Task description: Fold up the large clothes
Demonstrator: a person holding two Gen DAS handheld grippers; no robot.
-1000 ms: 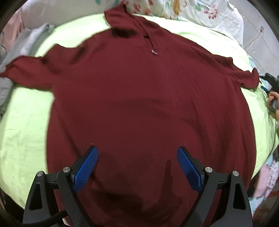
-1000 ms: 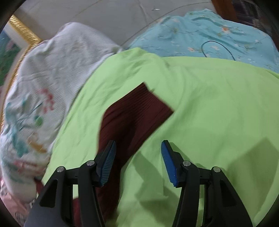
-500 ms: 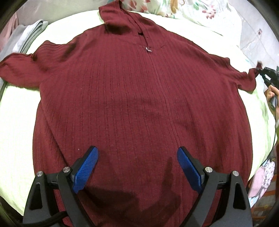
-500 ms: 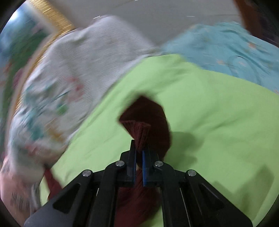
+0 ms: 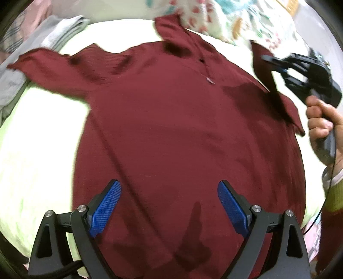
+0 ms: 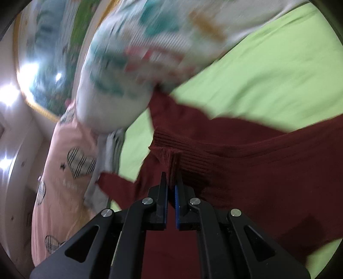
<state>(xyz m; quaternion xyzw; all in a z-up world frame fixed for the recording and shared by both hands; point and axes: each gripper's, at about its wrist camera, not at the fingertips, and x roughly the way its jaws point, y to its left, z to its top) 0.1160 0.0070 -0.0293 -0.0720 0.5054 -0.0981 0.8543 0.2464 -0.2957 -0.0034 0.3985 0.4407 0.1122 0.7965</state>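
Observation:
A dark red ribbed hooded sweater (image 5: 171, 128) lies spread face up on a light green bedsheet (image 5: 38, 154), hood toward the far pillows. My left gripper (image 5: 169, 206) hovers open over the sweater's lower body, nothing between its blue pads. At the right of the left wrist view, a hand holds my right gripper (image 5: 268, 59), shut on the cuff of the sweater's right sleeve (image 5: 262, 64) and lifting it over the shoulder. In the right wrist view the right gripper (image 6: 170, 182) pinches the ribbed cuff (image 6: 169, 154). The other sleeve (image 5: 49, 64) lies stretched out to the left.
A floral white pillow (image 5: 225, 19) lies beyond the hood. Folded grey and white cloth (image 5: 42, 40) sits at the bed's far left, touching the left sleeve's end. A pink pillow with heart prints (image 6: 64, 167) and the floral pillow (image 6: 133, 64) show in the right wrist view.
My right gripper shut on the right sleeve's cuff, then lifted it and carried it inward over the sweater. My left gripper stayed open and shifted slightly over the lower body.

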